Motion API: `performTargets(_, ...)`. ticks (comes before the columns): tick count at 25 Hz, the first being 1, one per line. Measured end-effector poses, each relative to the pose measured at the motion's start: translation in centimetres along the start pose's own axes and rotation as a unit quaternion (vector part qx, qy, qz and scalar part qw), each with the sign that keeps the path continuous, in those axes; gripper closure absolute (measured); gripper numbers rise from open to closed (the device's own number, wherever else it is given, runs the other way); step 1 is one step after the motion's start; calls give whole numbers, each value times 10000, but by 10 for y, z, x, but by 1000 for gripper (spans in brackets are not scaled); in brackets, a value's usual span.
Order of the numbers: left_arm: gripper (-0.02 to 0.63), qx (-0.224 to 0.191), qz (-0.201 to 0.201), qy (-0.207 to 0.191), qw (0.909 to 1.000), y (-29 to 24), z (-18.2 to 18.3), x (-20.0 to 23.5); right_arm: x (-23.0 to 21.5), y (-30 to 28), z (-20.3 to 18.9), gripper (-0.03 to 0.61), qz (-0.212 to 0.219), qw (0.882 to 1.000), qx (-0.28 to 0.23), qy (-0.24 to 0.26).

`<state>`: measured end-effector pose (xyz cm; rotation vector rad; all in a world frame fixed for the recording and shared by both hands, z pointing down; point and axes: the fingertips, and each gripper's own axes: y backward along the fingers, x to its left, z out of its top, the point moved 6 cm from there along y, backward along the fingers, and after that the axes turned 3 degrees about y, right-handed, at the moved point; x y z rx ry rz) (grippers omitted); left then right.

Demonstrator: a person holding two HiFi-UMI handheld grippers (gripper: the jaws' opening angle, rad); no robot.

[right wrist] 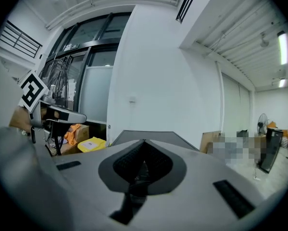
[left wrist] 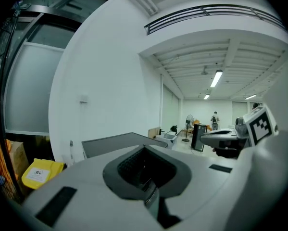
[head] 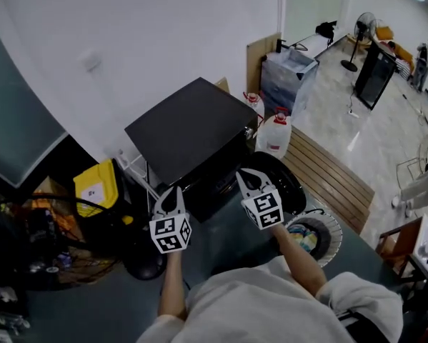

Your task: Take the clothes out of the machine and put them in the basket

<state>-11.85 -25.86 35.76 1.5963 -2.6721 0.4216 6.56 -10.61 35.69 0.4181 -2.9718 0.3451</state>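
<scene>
Beside the machine, on its right, two water jugs with red caps stand on the floor. Past them are a clear storage box and a slatted wooden bench. On the machine's left a yellow bag leans among boxes and a tangle of cables.

The machine's round dark door hangs open toward the basket, which sits on the floor just right of it. A bit of coloured cloth, the clothes, lies inside the basket. The drum's inside cannot be seen.

Both tools are held up in front of the machine's dark top, well apart from it. The left hand-held gripper has its jaws together on nothing, and so does the right hand-held gripper. Each one's own view shows the pads meeting at the tip with only the machine's lid and a white wall beyond.

The room is long and bright, with a pale glossy floor. A standing fan and a person are at the far end.
</scene>
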Motion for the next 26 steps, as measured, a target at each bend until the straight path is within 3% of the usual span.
performTargets(26, 595, -11, -223, -95, 9997, -17, 5, -2, 1, -6, -3, 555, -95, 9996, 232, 104)
